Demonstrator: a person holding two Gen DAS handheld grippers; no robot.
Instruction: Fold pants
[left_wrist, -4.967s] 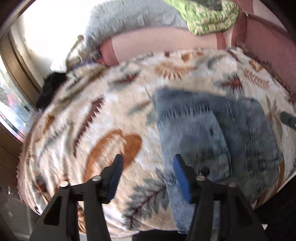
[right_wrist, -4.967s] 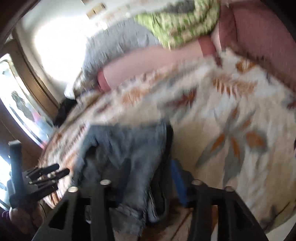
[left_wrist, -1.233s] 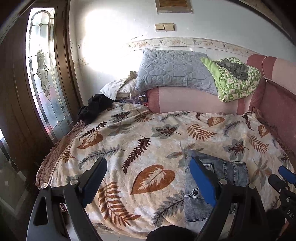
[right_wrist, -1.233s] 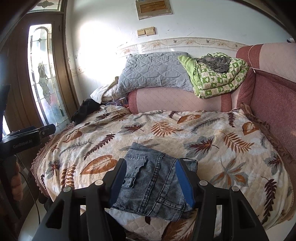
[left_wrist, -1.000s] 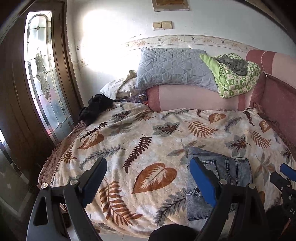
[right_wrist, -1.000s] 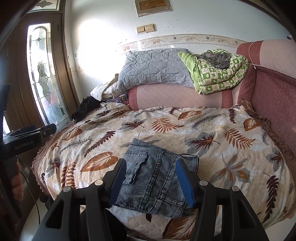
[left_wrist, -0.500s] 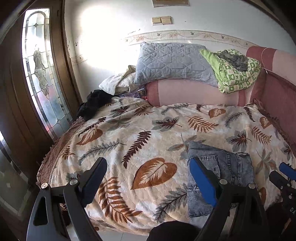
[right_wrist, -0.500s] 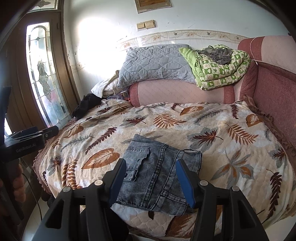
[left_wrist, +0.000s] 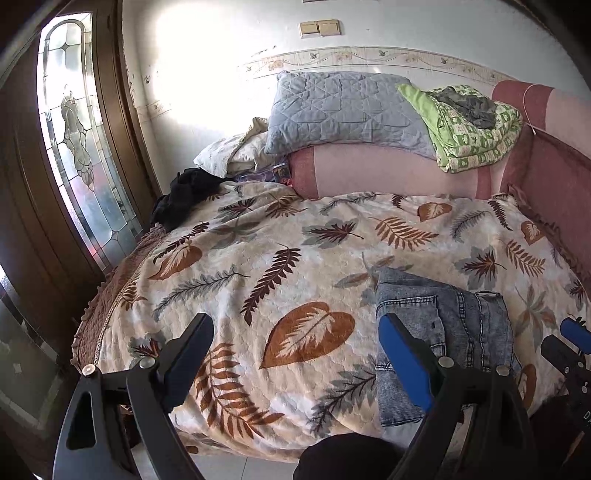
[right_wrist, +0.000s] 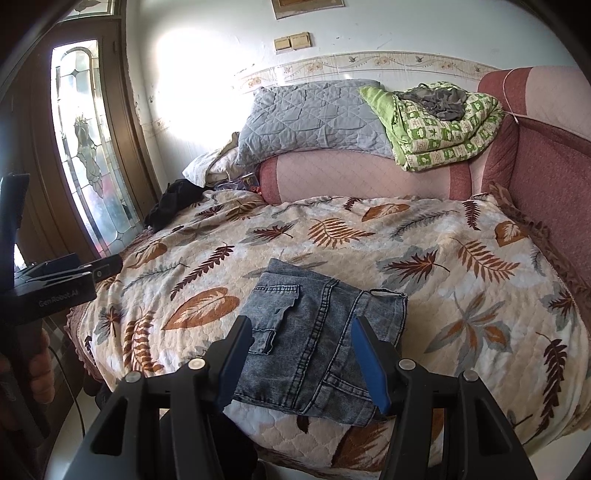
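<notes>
The folded blue jeans (right_wrist: 317, 325) lie flat near the front edge of the leaf-patterned bed cover (right_wrist: 461, 258), back pocket facing up. My right gripper (right_wrist: 303, 332) hovers in front of and above them, open, blue pads apart with nothing between them. In the left wrist view the jeans (left_wrist: 443, 325) sit at the lower right. My left gripper (left_wrist: 295, 332) stands wide open over the cover to their left, holding nothing. The left gripper (right_wrist: 62, 280) also shows at the right wrist view's left edge, held by a hand (right_wrist: 40, 369).
A grey pillow (left_wrist: 340, 110) and a green patterned blanket (left_wrist: 472, 136) rest on the pink bolster at the back. A black garment (left_wrist: 184, 195) lies at the far left corner. A wooden door with glass (left_wrist: 74, 147) stands left, and a red padded side (right_wrist: 546, 177) stands right.
Five seconds ago both grippers were close over the jeans; now they are drawn back and the folded jeans lie alone. Over the last second nothing has visibly moved.
</notes>
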